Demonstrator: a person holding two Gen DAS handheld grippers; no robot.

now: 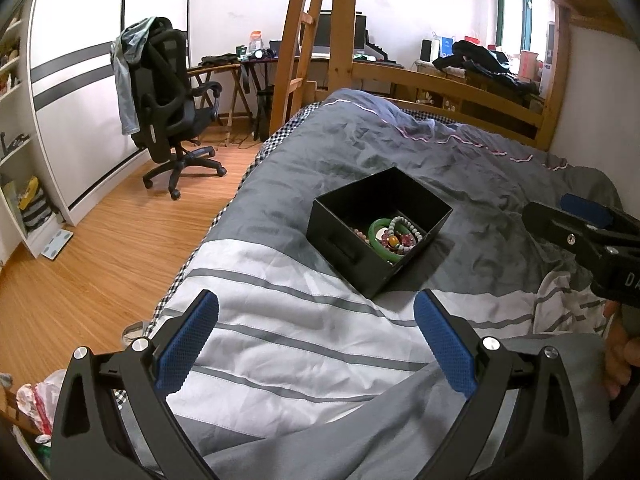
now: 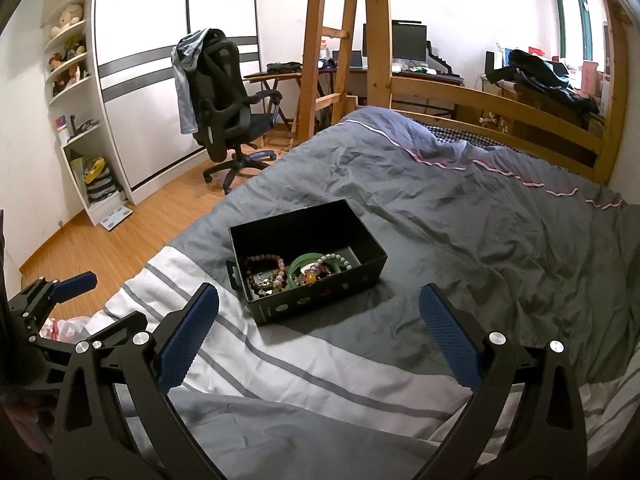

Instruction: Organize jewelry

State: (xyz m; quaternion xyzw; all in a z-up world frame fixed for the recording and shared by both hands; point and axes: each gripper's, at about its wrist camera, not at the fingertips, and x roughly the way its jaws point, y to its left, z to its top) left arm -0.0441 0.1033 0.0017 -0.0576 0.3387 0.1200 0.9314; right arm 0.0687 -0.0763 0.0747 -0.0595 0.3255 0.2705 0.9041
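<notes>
**Bright daylight, heavy fisheye, sharp focus**

Daylight enters from my window (image 2: pixel 576 12) at top right, blown out in both views. The wardrobe doors (image 1: pixel 80 92) glare near white. Shadows are soft: the black box (image 2: pixel 308 256) casts a faint one on the duvet (image 2: pixel 460 216), and its inside stays dark. Strong barrel distortion bends the bed frame (image 1: pixel 452 92); corners vignette to black. No motion blur. My finger pads (image 1: pixel 188 344) are crisp.
</notes>
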